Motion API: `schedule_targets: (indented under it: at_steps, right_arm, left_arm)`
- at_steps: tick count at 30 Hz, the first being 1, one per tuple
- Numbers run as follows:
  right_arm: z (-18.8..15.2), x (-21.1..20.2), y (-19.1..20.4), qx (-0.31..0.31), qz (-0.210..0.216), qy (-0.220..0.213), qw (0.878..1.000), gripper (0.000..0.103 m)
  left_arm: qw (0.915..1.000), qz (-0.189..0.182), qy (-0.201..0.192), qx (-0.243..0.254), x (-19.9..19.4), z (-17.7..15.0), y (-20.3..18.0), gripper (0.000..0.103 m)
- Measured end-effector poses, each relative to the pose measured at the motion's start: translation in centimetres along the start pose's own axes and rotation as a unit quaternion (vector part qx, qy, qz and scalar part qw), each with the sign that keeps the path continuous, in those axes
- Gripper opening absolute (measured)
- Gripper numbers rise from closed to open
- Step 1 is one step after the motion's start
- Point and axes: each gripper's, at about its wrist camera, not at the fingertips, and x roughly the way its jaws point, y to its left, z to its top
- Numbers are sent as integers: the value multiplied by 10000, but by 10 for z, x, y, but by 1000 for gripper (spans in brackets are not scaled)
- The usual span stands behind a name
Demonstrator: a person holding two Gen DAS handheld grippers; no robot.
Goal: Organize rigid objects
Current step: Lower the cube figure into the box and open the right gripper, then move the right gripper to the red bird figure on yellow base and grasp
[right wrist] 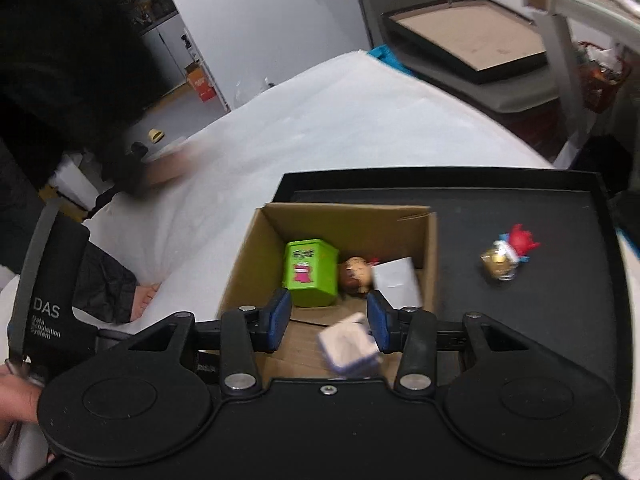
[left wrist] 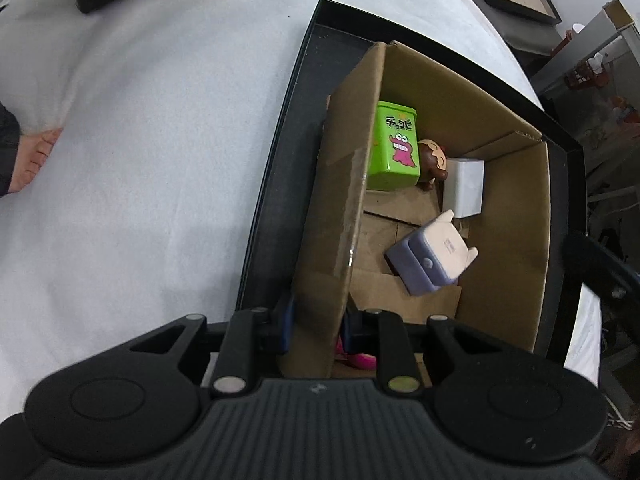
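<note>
A: Left gripper (left wrist: 316, 330) is pinching the near wall of the box (left wrist: 508, 240); its pads sit on either side of the cardboard. Something pink lies just under it, mostly hidden.

B: And inside, left to right?

A: Green tin (left wrist: 394, 148), brown-headed figure (left wrist: 430, 162), white cube (left wrist: 464, 192), with a purple-and-cream block (left wrist: 430, 258) tipped over nearer us. The right gripper (right wrist: 328, 322) hovers over the box, jaws spread and holding nothing.

B: What's left outside?

A: A red-and-gold toy (right wrist: 506, 256) on the black tray (right wrist: 560, 320), well apart from the box.

B: Risks?

A: I'd judge the thin wall could buckle or slip from the pinch, tilting the box. The right view is blurred, so a hasty reach might knock the toy over.

B: Surroundings?

A: White cloth (left wrist: 140, 160) over a table; shelves and another tray (right wrist: 472, 36) behind.
</note>
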Motion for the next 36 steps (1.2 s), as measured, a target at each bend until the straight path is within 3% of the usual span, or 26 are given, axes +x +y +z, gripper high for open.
schedule_targets:
  at_steps: [7,17,20,22,28,36]
  right_arm:
    - [-5,-14,-29,170,-135,-29,9998,43]
    - [-14,-17,-60,325,-221,-79,9992,47]
    - [-14,-16,-68,374,-245,-115,9989,50]
    - [-13,-14,-73,387,-250,-129,9989,51]
    - [-10,-3,-92,431,-313,-179,9984,64]
    - [-5,31,-124,623,-399,-280,9969,68]
  left_arm:
    - [10000,62,-5,-75,-6,0,1,21]
    - [9985,540,-78,31,-11,-3,-13,26]
    - [9980,629,-75,22,-12,-1,-16,34]
    - [9973,726,-96,41,-13,2,-19,47]
    - [9961,867,-96,130,-15,8,-32,72]
    - [9926,1162,-9,343,-7,14,-49,76]
